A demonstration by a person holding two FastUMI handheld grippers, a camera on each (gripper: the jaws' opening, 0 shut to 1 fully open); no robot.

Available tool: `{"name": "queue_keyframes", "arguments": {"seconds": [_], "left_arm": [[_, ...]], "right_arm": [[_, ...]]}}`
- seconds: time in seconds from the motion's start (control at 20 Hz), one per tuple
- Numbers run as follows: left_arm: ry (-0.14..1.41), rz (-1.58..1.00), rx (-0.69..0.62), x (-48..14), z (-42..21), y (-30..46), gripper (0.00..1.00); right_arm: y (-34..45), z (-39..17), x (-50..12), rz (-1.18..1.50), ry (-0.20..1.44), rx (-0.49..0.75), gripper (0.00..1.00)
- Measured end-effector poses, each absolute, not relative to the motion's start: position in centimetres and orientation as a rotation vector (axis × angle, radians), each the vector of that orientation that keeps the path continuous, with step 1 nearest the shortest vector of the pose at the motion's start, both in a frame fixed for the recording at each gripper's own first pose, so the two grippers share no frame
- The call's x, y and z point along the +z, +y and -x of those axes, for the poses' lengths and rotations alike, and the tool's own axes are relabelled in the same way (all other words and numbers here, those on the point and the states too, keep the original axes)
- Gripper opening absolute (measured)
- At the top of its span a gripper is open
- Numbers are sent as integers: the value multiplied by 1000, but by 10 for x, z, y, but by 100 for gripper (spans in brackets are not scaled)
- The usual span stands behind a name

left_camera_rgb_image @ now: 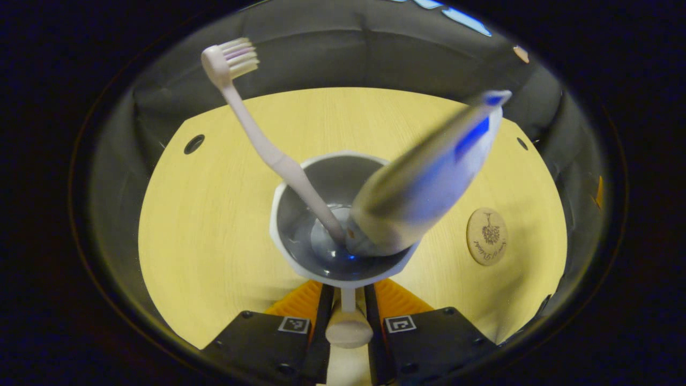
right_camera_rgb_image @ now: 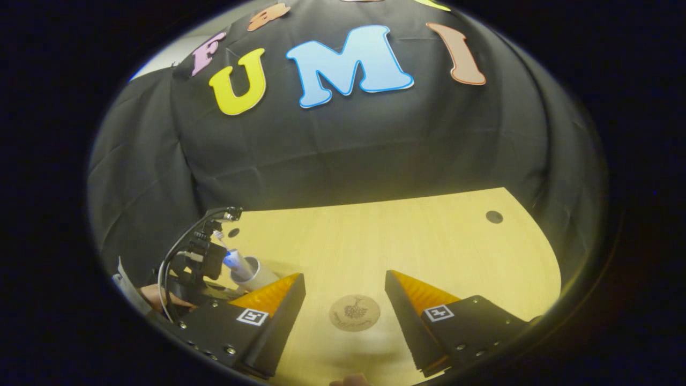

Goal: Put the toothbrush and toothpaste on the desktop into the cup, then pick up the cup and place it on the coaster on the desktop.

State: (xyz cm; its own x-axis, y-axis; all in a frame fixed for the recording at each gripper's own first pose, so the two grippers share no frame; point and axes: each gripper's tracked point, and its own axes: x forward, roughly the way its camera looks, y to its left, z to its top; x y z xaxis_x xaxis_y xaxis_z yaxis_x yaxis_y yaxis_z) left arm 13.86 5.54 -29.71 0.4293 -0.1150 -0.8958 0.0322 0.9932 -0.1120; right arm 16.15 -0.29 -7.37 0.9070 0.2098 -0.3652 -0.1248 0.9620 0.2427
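A white cup (left_camera_rgb_image: 280, 214) with a grey inside stands just ahead of my left gripper (left_camera_rgb_image: 348, 313), which is shut on the cup's handle (left_camera_rgb_image: 348, 328). Inside the cup, a pale pink toothbrush (left_camera_rgb_image: 262, 145) leans left with its bristles up. A white and blue toothpaste tube (left_camera_rgb_image: 429, 177) leans right and looks blurred. The round wooden coaster (left_camera_rgb_image: 486, 236) lies on the table to the cup's right. In the right gripper view, my right gripper (right_camera_rgb_image: 344, 276) is open above that coaster (right_camera_rgb_image: 354, 313). The cup (right_camera_rgb_image: 257, 274) is tilted at the left there. I cannot tell whether it touches the table.
The light wooden table (left_camera_rgb_image: 214, 225) has a dark cable hole (left_camera_rgb_image: 194, 143) at its far left and another (right_camera_rgb_image: 493, 216) at the far right in the right gripper view. Black cloth walls surround it. A hand (right_camera_rgb_image: 155, 295) holds the left gripper (right_camera_rgb_image: 203, 262) with its cables.
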Motion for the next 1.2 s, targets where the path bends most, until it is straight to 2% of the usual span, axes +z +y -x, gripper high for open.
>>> {"name": "queue_keyframes", "arguments": {"seconds": [0.15, 0.2, 0.25, 0.3, 0.35, 0.4, 0.55, 0.6, 0.65, 0.7, 0.75, 0.8, 1.2], "left_arm": [[1083, 57, -62, -296, -145, 59, 35], [1070, 38, -57, -295, -148, 60, 40], [1062, 29, -58, -296, -147, 62, 40], [1063, 36, -64, -296, -146, 60, 35], [1065, 51, -73, -294, -146, 57, 35], [1066, 53, -78, -290, -146, 55, 35], [1045, 36, -106, -275, -148, 53, 35], [1041, 33, -122, -268, -149, 51, 40], [1038, 25, -140, -261, -150, 48, 35], [1039, 18, -157, -254, -150, 43, 35], [1037, 14, -176, -249, -150, 39, 40], [1036, 13, -195, -243, -150, 32, 35], [1087, 6, -319, -244, -132, -68, 35]], "right_arm": [[-5, -159, -76, -219, 407, 170, 89], [-6, -159, -77, -221, 408, 166, 89], [-7, -157, -79, -223, 412, 164, 89], [-8, -156, -80, -224, 415, 162, 89], [-10, -155, -80, -226, 416, 157, 86], [-12, -154, -80, -228, 417, 154, 89], [-18, -151, -78, -238, 409, 143, 89], [-20, -149, -77, -239, 406, 141, 89], [-23, -148, -77, -240, 402, 137, 89], [-28, -145, -75, -242, 396, 132, 89], [-31, -144, -74, -246, 392, 129, 89], [-35, -141, -73, -249, 388, 125, 89], [-81, -123, -76, -284, 379, 74, 89]]}}
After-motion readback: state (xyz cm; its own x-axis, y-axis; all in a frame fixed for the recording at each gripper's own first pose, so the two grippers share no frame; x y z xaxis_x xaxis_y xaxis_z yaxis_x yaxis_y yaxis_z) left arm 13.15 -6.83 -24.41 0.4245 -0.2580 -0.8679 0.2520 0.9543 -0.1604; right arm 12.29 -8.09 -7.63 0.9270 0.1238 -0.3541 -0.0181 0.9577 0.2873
